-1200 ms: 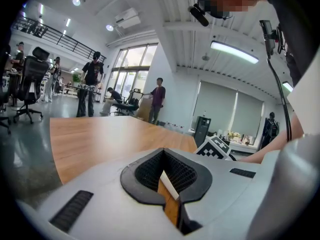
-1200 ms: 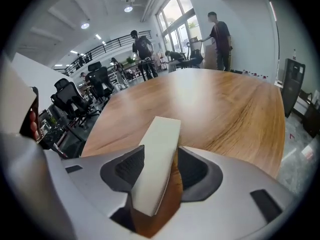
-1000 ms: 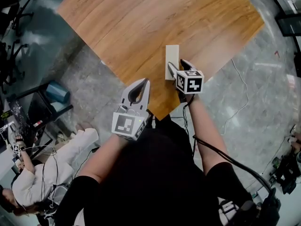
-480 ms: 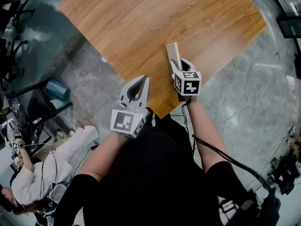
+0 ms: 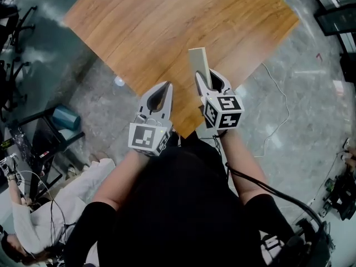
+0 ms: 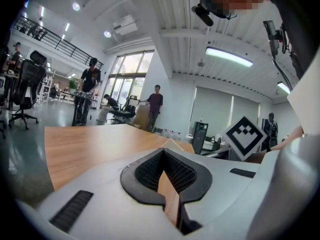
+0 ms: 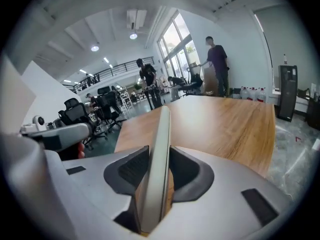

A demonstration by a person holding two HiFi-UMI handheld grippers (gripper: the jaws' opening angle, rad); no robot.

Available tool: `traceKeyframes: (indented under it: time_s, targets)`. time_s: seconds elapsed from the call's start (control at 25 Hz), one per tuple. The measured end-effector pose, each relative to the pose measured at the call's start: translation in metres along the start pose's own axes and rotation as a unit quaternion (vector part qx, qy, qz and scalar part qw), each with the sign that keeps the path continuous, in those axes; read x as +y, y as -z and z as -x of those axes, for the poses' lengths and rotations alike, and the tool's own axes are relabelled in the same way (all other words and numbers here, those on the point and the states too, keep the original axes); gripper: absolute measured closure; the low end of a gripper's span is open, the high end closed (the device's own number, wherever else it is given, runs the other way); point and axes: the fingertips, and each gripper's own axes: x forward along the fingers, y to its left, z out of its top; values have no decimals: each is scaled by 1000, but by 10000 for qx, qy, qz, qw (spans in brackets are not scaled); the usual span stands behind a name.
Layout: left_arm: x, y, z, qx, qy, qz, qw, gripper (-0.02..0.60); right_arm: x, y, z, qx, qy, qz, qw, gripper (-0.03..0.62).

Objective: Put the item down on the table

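Lifted off the table (image 5: 167, 26) since before, the slab (image 5: 197, 60) juts forward from our right gripper (image 5: 207, 78), which we clamp on its near end; our left gripper (image 5: 166, 85) is closed, empty.

The table (image 5: 167, 26) is smooth wood grain with a soft sheen — the floor (image 5: 289, 121) around it is glossy, polished grey. Over the table's near corner, the item (image 5: 198, 65) looks pale, smooth and matt, between the matt black pads (image 7: 131, 170) of the right gripper (image 5: 206, 74).
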Motion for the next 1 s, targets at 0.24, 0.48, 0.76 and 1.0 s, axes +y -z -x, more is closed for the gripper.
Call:
traceKeyframes:
  time_s: [0.24, 0.48, 0.76, 1.0]
  targets:
    - [-12, -31, 3, -312, 65, -166, 9994, 578, 27, -54, 68, -814, 9, 392, 9959, 464]
    - [-25, -58, 12, -567, 127, -280, 9979, 578, 55, -93, 124, -1426, -49, 541, 9883, 464]
    - [-30, -68, 23, -651, 139, -361, 9971, 578, 72, -98, 139, -1611, -118, 651, 9847, 464]
    - [-26, -52, 22, -445, 78, -389, 9982, 578, 52, -68, 107, -1201, -14, 507, 9915, 464]
